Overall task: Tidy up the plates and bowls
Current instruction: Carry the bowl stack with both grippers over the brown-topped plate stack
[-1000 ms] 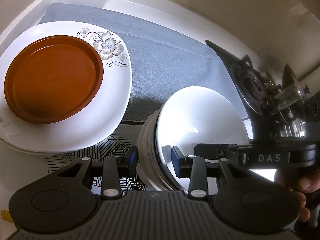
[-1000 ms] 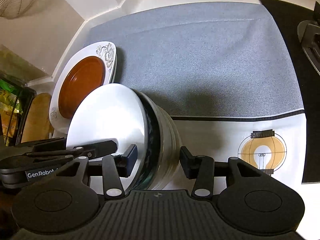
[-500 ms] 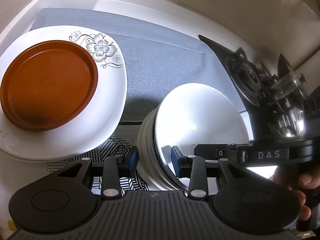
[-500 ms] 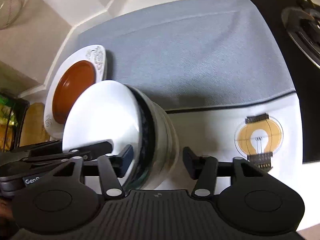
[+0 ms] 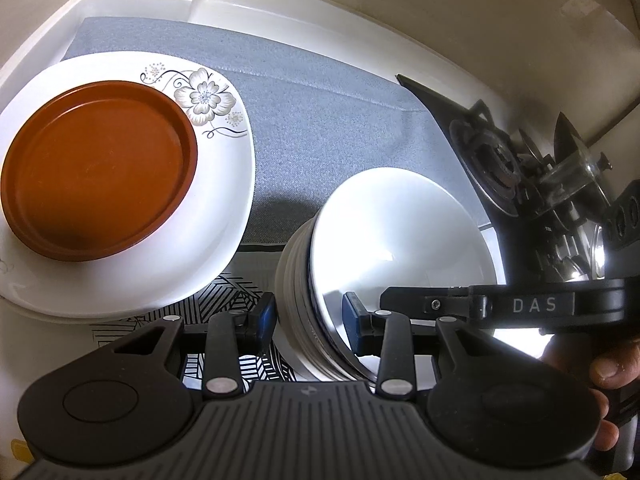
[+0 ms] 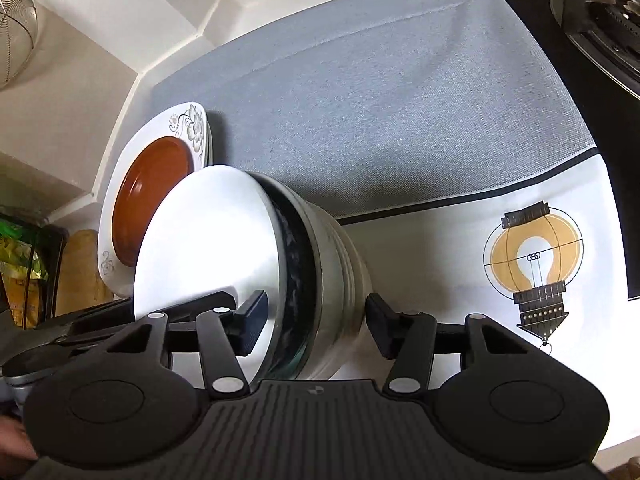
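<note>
White bowl stack (image 5: 392,240) clenched by left gripper (image 5: 310,316); right gripper (image 6: 314,316) closing, pads just clear

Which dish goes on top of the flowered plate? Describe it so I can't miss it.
Start at the grey mat; at its left edge lies the white flowered plate. On it sits the brown plate, round, plain and smaller, the only coloured dish here.

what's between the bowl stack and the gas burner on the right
In the right wrist view, only bare grey mat and the black stove top edge separate the bowl stack from the gas burner.
</note>
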Available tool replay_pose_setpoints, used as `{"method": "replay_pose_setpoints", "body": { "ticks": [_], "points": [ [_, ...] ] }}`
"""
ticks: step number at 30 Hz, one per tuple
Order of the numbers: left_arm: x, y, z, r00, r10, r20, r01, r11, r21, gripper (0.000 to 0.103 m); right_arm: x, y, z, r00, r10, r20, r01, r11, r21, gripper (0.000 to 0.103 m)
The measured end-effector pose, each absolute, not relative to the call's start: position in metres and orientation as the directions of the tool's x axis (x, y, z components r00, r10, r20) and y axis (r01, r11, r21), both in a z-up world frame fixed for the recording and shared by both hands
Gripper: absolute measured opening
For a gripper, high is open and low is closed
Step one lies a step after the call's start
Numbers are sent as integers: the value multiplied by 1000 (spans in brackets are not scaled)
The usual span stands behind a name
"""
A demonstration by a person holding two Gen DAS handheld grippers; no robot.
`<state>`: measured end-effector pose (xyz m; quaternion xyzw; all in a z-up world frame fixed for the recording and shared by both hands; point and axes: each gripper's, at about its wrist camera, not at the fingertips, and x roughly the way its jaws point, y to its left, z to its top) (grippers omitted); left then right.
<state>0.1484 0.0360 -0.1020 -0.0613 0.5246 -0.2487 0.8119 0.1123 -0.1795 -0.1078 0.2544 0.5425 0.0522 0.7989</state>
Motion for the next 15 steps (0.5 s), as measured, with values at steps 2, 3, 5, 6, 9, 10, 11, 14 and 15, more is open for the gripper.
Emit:
{"method": "replay_pose_setpoints", "body": {
  "ticks": [2,3,5,6,9,10,11,14,15],
  "points": [
    [148,36,-102,331,-465,-821,341,870,-355,39,109,-182,-108,419,362,-833,201,857,474,53],
    [147,37,-102,335,-462,-821,339,872,-353,39,108,-184,-108,426,362,-829,206,854,479,50],
    [147,36,-100,341,-461,-819,340,873,-350,39,102,-189,-105,446,359,-820,211,849,485,44],
    [145,36,-100,346,-458,-819,345,874,-343,39,101,-188,-104,448,356,-820,204,852,481,43],
    [144,34,-99,351,-456,-818,349,874,-338,39,98,-188,-101,458,344,-820,195,861,470,42],
    [144,34,-98,353,-457,-816,353,873,-336,38,98,-188,-101,460,343,-819,198,859,471,42],
    [143,34,-97,355,-459,-814,356,872,-336,38,97,-188,-101,463,341,-818,202,858,472,41],
    [141,37,-91,369,-475,-799,363,865,-346,38,93,-187,-94,477,327,-816,202,862,464,41],
    [141,38,-88,377,-480,-792,365,863,-349,38,93,-186,-90,483,322,-814,197,866,460,41]
  ]
}}
